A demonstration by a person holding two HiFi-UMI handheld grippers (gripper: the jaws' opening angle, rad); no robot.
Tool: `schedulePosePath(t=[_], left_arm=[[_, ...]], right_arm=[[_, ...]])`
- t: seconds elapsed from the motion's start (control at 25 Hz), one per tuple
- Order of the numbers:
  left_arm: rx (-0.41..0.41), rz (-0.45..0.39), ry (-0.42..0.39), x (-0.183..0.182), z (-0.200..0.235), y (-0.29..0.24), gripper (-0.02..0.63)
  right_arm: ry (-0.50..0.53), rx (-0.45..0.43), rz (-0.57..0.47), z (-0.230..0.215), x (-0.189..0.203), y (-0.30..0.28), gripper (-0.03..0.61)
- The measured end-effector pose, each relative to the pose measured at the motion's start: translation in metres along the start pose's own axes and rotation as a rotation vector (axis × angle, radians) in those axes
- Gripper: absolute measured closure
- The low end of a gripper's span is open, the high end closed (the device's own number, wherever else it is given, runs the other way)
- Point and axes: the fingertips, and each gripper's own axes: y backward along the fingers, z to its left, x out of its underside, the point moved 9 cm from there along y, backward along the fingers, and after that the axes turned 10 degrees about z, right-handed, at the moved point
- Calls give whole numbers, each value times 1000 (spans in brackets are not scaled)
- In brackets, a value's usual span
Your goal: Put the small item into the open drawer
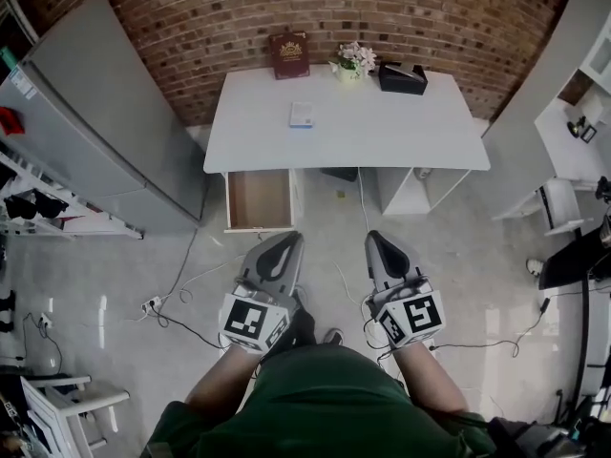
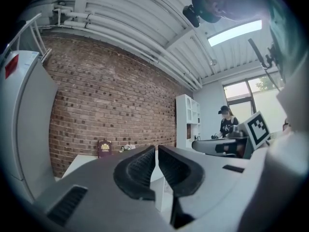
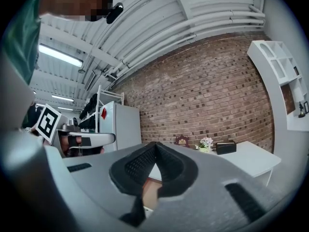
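Small item [image 1: 302, 114]: white, flat, with a blue edge, lying on the white table [image 1: 401, 132], well ahead of both sets of fingertips and touched by neither. Open drawer [image 1: 260, 199]: below the table's front edge, empty wood floor, just ahead of the left gripper [image 1: 284, 244]. Left jaws drawn together to a sliver, nothing between. Right gripper [image 1: 380, 242]: jaws pressed together, empty, beside the left.

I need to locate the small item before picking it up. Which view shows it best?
The head view: the small item lies in plain sight on the white table. The left tongs and right tongs block much of the table in their gripper views; the item cannot be made out there.
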Motion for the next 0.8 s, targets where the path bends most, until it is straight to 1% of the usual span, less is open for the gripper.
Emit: schedulePosePath(t=[0.2, 0.32, 0.44, 0.68, 0.8], left_arm=[[14, 8, 12, -11, 39, -32, 595], [29, -9, 20, -7, 74, -52, 595], [36, -23, 31, -12, 107, -69, 595], [48, -32, 24, -32, 154, -87, 595], [46, -32, 46, -27, 176, -93, 595]], right_arm=[[11, 33, 24, -15, -8, -43, 575], [23, 51, 34, -19, -16, -74, 575], [35, 67, 43, -20, -25, -104, 575], [65, 82, 64, -16, -41, -152, 575], [48, 82, 80, -14, -41, -174, 575]])
